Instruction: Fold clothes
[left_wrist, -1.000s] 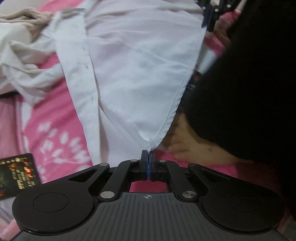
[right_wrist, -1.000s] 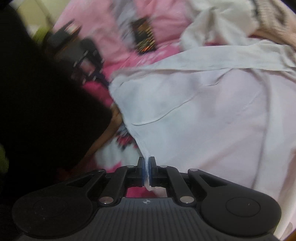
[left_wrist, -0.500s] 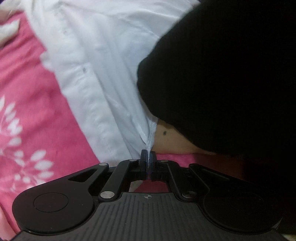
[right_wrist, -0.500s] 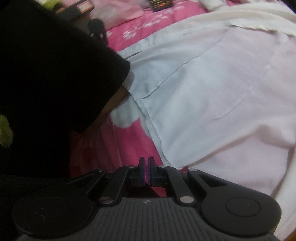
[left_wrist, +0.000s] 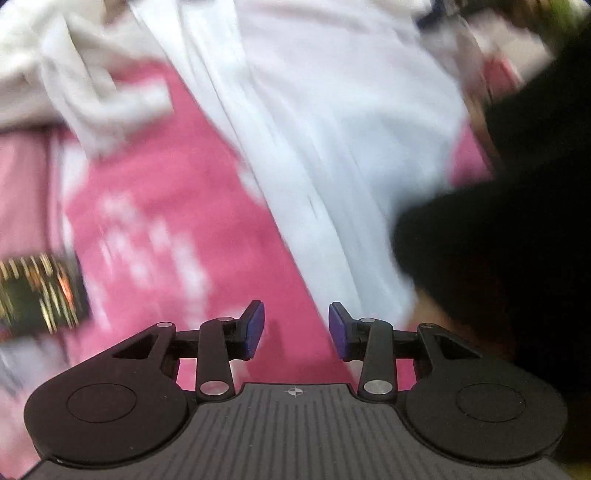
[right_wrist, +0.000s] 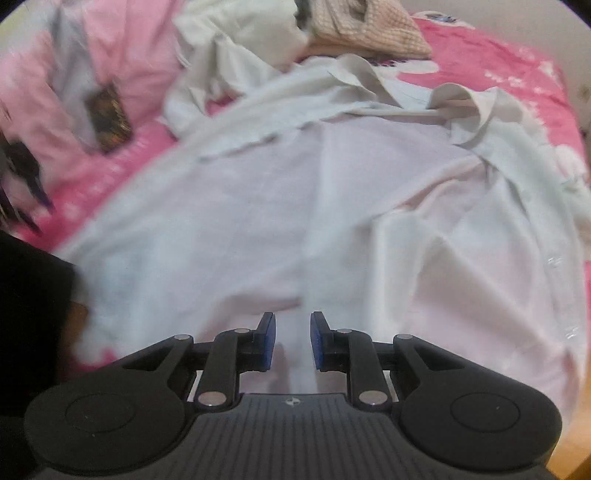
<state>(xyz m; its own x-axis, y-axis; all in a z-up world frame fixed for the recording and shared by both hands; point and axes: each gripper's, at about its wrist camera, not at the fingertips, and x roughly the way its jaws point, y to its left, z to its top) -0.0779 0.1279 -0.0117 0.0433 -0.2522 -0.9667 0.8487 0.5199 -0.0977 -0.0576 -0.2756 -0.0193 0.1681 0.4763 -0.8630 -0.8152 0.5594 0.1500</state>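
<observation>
A white button-up shirt (right_wrist: 332, 206) lies spread on the pink floral bedsheet (left_wrist: 166, 206), its collar (right_wrist: 458, 99) at the far end. In the left wrist view the shirt (left_wrist: 332, 129) runs diagonally, button placket toward me. My left gripper (left_wrist: 296, 328) is open over bare pink sheet just left of the shirt's edge, holding nothing. My right gripper (right_wrist: 292, 339) is open low over the shirt's near hem, nothing between its pads. A black sleeve (left_wrist: 509, 236) covers the right of the left wrist view.
A dark printed packet (left_wrist: 40, 291) lies on the sheet at left, seen also as the packet (right_wrist: 109, 118) in the right wrist view. Crumpled white clothes (right_wrist: 240, 40) and a beige knitted garment (right_wrist: 373, 33) are heaped at the bed's far end.
Both grippers were shut on the shirt's hem corners; both have opened and let the cloth go. The shirt now lies flat, and both views have pulled back from it.
</observation>
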